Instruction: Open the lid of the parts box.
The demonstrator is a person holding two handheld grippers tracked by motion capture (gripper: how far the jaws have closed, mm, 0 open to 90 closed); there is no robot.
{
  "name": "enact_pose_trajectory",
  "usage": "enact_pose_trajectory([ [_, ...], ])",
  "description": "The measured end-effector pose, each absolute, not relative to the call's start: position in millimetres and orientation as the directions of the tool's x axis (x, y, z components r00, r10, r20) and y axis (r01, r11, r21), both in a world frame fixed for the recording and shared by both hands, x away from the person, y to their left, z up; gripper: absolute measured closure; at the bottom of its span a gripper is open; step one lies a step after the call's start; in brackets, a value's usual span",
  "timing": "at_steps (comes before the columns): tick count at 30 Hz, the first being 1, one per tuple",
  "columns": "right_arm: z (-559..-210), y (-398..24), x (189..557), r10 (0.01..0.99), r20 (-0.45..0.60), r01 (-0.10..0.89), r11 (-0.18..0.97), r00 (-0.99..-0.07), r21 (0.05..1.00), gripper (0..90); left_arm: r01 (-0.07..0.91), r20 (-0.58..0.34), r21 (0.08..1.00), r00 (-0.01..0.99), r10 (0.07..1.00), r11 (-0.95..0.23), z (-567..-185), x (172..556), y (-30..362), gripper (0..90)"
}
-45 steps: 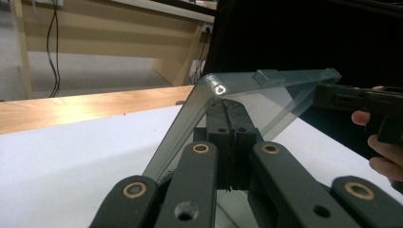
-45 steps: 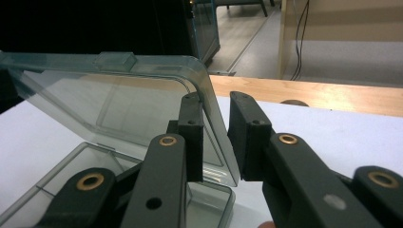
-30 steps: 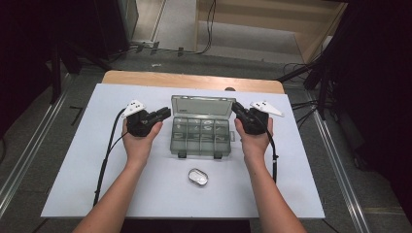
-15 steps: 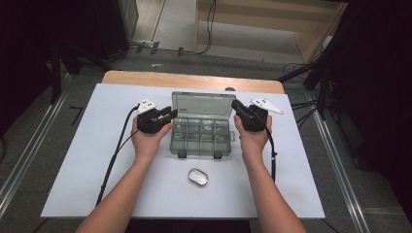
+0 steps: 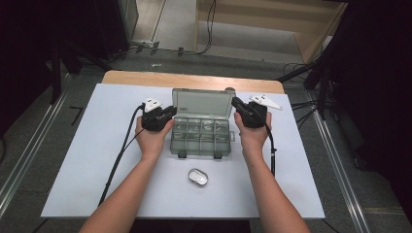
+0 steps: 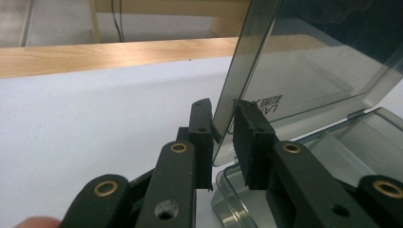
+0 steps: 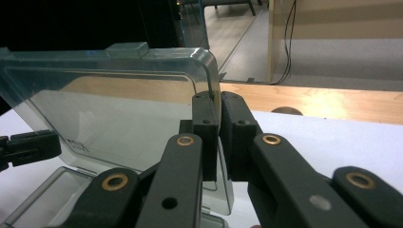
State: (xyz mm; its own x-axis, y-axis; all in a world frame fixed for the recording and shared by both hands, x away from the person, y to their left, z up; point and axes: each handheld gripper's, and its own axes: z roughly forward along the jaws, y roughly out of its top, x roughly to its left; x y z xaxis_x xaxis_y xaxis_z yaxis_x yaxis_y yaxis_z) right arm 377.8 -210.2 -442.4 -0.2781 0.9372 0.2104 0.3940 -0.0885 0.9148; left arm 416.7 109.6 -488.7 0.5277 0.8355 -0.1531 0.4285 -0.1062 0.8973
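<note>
Smoky clear plastic, the box's lid (image 5: 203,102) is standing raised between our tongs, right gripper (image 7: 217,102) clamping its edge, left gripper (image 6: 223,111) straddling the opposite edge unclosed; light, slippery, we judge.

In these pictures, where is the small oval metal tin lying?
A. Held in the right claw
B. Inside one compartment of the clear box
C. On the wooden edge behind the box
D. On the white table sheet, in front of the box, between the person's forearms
D: the high view shows the oval tin lying on the white sheet, nearer the person than the clear box, with one forearm on each side.
</note>
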Motion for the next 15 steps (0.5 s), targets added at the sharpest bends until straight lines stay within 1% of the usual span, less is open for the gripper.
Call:
enact_pose_trajectory([
  [6, -442, -210, 382, 0.941, 0.200, 0.396, -0.080, -0.273, 0.915, 84.2, 0.424, -0.116, 0.898, 0.491, 0.863, -0.121, -488, 416, 105, 84.4],
  [10, -442, -212, 387, 0.937, 0.201, 0.397, -0.075, -0.287, 0.915, 82.4, 0.436, -0.113, 0.892, 0.471, 0.875, -0.119, -486, 415, 102, 85.6],
  [12, -445, -214, 389, 0.937, 0.192, 0.395, -0.065, -0.290, 0.916, 79.0, 0.440, -0.113, 0.890, 0.466, 0.877, -0.120, -486, 415, 101, 85.8],
  [15, -450, -216, 391, 0.932, 0.209, 0.406, -0.075, -0.297, 0.911, 77.7, 0.450, -0.119, 0.886, 0.457, 0.882, -0.113, -485, 416, 100, 85.9],
])
